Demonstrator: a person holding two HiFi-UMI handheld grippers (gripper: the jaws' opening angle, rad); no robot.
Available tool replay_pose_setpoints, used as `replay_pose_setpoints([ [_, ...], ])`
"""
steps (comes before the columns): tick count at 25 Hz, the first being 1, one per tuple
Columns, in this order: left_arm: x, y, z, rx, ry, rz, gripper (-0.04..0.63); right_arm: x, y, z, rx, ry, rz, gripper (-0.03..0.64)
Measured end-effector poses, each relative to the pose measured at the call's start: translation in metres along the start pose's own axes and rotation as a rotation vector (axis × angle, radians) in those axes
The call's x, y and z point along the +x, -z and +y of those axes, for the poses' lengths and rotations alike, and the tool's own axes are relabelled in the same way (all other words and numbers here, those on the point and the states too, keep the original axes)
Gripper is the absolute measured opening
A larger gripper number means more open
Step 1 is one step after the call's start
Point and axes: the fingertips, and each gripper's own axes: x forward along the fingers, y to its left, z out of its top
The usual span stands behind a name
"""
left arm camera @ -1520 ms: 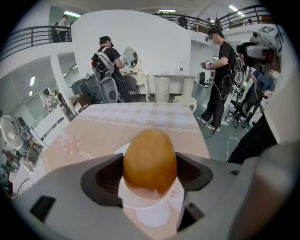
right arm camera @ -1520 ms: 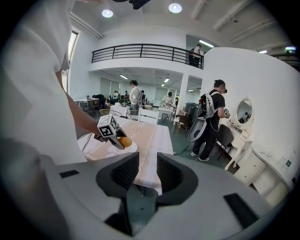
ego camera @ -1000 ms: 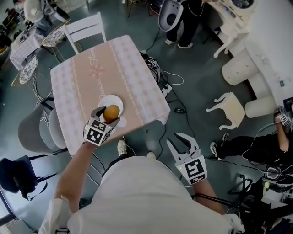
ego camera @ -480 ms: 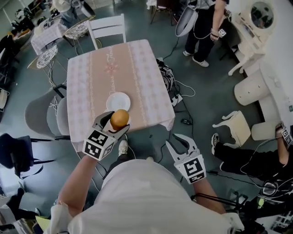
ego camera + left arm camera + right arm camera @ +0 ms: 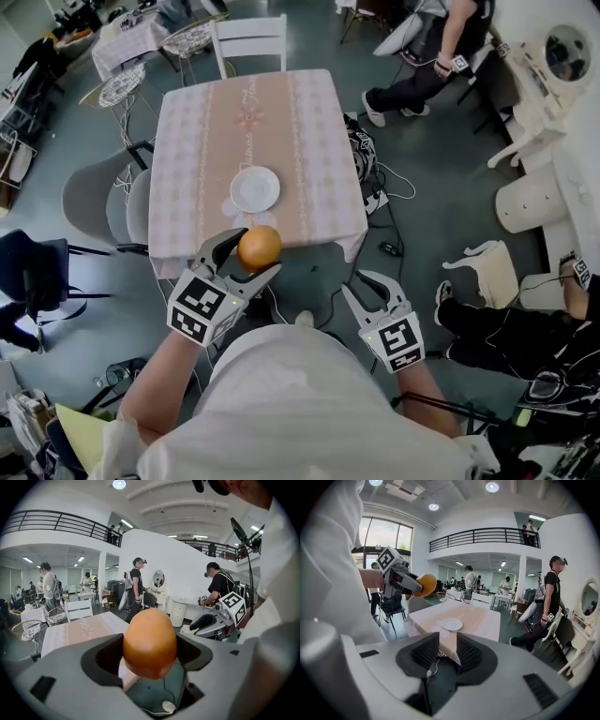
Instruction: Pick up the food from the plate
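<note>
Jaws of the left gripper (image 5: 253, 253) are clamped on the food (image 5: 150, 641), a smooth orange ball pinched at its 2 sides, with its upper part standing proud of the pads; in the left gripper view it looks slightly egg-shaped, its longer axis running up out of the jaws rather than across them. It hangs in the air off the near edge of the table (image 5: 202, 141), toward the person, apart from the white plate (image 5: 255, 188), which lies bare near that edge. So the pick-up looks done, and any further move belongs to the left gripper alone. Over on the right, the right gripper (image 5: 448, 653) has its jaws parted by a narrow gap with nothing between them, held low beside the person's body and off the table. A pink patterned cloth covers the table; a white chair (image 5: 249, 42) stands at its far end, a grey chair (image 5: 94, 202) at its left, and cables (image 5: 394, 187) trail over the dark floor.
</note>
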Motion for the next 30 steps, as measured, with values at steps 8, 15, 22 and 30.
replay_pose_setpoints([
  [8,-0.015,0.002,-0.027,0.000,-0.015,-0.002,0.353,-0.009,0.011,0.012,-0.018,-0.050,0.015,0.120],
  [15,-0.019,0.006,-0.038,0.006,-0.035,-0.009,0.353,-0.012,0.015,0.019,-0.034,-0.076,0.013,0.109],
  [22,-0.022,0.006,-0.049,0.008,-0.022,-0.008,0.353,-0.015,0.013,0.023,-0.052,-0.086,0.011,0.084],
  [30,-0.023,0.010,-0.048,0.006,-0.026,-0.007,0.353,-0.012,0.015,0.026,-0.085,-0.092,0.024,0.044],
])
